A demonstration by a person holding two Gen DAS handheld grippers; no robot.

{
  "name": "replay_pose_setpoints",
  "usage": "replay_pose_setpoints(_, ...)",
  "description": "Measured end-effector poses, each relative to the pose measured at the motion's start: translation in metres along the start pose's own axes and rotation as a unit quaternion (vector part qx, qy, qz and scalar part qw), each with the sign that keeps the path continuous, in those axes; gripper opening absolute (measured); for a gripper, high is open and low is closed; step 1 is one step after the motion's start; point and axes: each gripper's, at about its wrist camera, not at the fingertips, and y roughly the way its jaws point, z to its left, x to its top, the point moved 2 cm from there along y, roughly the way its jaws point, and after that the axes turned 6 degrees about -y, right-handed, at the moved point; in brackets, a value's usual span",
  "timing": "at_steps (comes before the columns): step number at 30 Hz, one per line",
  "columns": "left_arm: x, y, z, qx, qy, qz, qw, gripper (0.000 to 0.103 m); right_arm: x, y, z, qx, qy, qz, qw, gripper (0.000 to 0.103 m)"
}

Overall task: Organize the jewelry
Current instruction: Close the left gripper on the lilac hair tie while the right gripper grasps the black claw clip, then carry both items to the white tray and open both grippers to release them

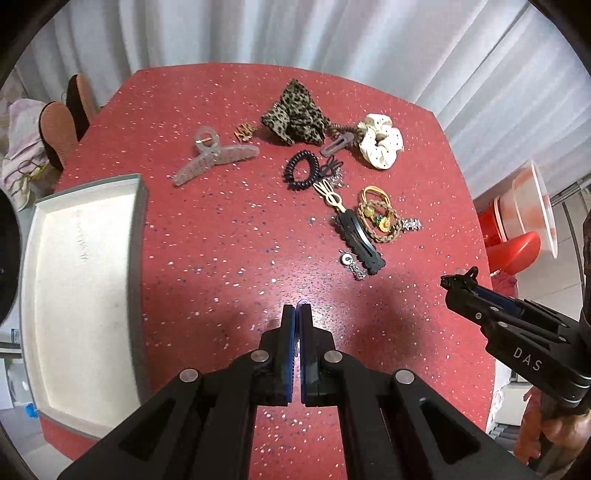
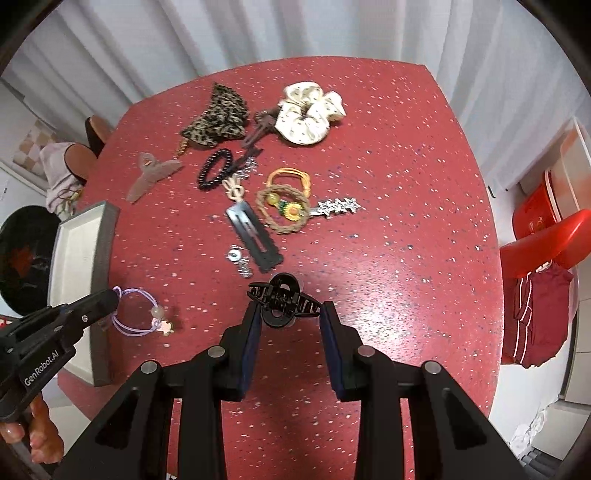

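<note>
Two grippers are working over the red table (image 2: 406,184): my right gripper (image 2: 290,314) is holding its jaws partly apart around a black claw clip (image 2: 282,301), whose long axis is lying crosswise, ends pointing left and right. My left gripper (image 1: 296,314) is pinching nearly closed on a lilac hair tie (image 2: 142,314), which is hanging beside the white tray (image 2: 107,236). Farther off, the black barrette (image 2: 255,240) is pointing away from me.

Home room — red speckled table (image 1: 229,229), white curtains (image 1: 295,33), shoes (image 1: 55,129), red plastic chair (image 2: 543,240)
</note>
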Motion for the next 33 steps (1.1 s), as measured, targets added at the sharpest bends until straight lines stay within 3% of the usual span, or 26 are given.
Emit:
replay_pose_setpoints(15,0.002,-0.062,0.062,0.011,-0.049,-0.04,0.9979,0.003,0.017,-0.029,0.071,0.017,-0.059,-0.014,0.998,0.035)
replay_pose_setpoints(33,-0.003,-0.105,0.177,0.051,-0.134,-0.076,0.9867,0.003,0.04,-0.017,0.207,0.064,-0.17,-0.013,0.983,0.035)
